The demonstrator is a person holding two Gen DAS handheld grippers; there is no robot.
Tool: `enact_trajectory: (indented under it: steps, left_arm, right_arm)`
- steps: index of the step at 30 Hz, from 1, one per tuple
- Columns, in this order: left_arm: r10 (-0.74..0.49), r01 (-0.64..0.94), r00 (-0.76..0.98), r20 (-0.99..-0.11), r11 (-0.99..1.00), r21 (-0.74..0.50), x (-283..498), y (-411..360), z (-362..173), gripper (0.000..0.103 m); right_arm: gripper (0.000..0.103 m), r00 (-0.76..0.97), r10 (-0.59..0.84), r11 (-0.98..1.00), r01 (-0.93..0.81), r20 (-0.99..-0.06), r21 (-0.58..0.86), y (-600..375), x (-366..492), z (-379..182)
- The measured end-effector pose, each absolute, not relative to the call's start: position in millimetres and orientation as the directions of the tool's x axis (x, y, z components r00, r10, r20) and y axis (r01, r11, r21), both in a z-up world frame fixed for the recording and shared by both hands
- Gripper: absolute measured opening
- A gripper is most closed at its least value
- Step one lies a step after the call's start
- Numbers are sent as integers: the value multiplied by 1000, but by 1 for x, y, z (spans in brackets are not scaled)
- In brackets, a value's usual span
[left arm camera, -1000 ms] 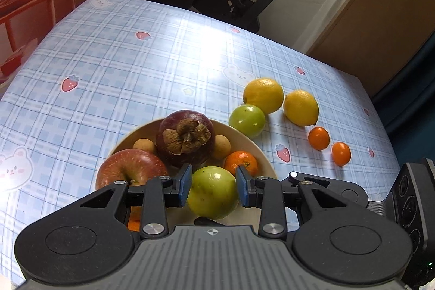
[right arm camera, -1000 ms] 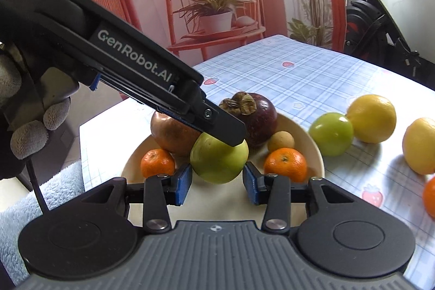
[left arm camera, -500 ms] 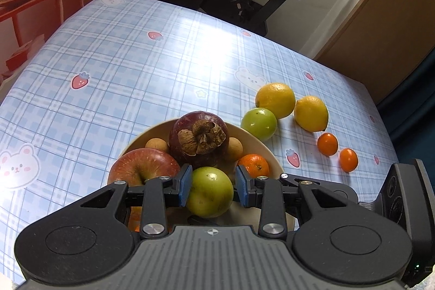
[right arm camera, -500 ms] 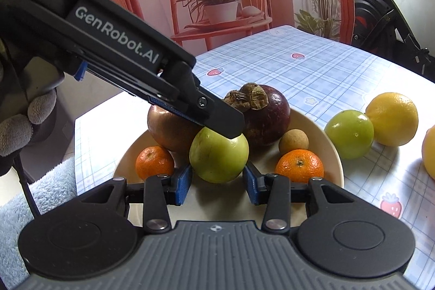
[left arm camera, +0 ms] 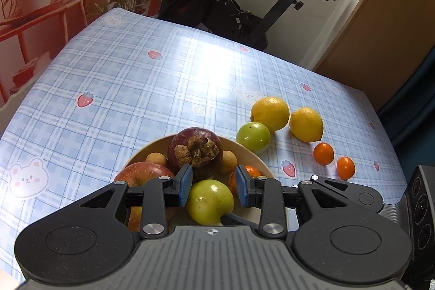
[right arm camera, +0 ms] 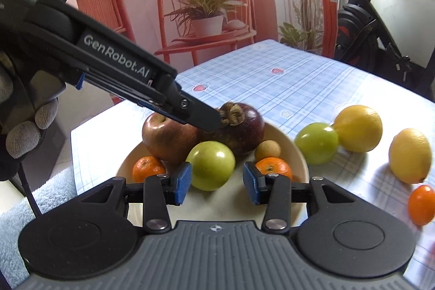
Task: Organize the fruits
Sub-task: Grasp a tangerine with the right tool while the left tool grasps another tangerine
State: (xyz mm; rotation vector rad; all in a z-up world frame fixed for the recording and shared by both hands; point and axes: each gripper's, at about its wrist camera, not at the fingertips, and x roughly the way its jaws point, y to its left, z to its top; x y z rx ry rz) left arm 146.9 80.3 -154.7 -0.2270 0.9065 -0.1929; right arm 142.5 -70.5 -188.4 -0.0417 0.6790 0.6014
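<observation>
- My left claw [left arm camera: 213, 185] is spread wide, pads on either side of the green apple in the bowl [left arm camera: 210, 201] but not pressing it; a gap shows on both sides.
- My right claw [right arm camera: 216, 182] is released too, its blue pads flanking that same apple from the other side, nothing gripped.
- That apple sits in the cream bowl [right arm camera: 297, 151] at the near rim, resting beside the red apple [right arm camera: 170, 137], the mangosteen [right arm camera: 239, 128], two mandarins [right arm camera: 148, 167] and two small brown longans [left arm camera: 227, 161].
- I judge the placing step done for this fruit: it lies in the bowl and both claws are clear of it.
- Out on the tabletop [left arm camera: 136, 89], toward its right edge, wait a second green apple [left arm camera: 252, 137], just beside the bowl, two lemons [left arm camera: 270, 113] and two kumquats [left arm camera: 323, 153].
- Next I'd go for the loose green apple, the nearest: claw open wide, lowered around its middle, clenched gently so it doesn't roll into the lemon it touches.
</observation>
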Motion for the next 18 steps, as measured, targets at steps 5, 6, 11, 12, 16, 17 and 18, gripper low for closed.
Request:
enact_trajectory:
  steps: [5,6,11,12,16,17,18]
  left_arm:
    - [-261,93,617,-742,961,-261,152,65,-147,36]
    - [-264,99,620,-739,960,-260,154,61,-146,36]
    - [-282,134,629,-725,957,-257,167,36,-143,36]
    - [-286,143,630,-722,956,-255,170,29,-143,36]
    - [-322,181,626,-710,946,-269,183,0,-147,36]
    - [-331,192,625,-708,943,-271,186,-7,-148,36]
    - [-344,209,621,-704,939,-274,189,-17,-149,36]
  right_arm:
    - [45,668,472,863,-482,-576,148,-97,136,-180]
    - [45,680,460,872,-468,-571,144,-104,136,-178]
    - [45,740,387,914,-387,-550,123,-149,129,-172]
    - [45,753,368,923,-366,-545,117,-159,127,-172]
    - [45,791,282,954,-290,-542,72,-196,118,-173]
    - [45,799,258,960,-273,-543,55,-204,116,-174]
    - [45,806,236,966,-255,-543,41,-211,114,-175]
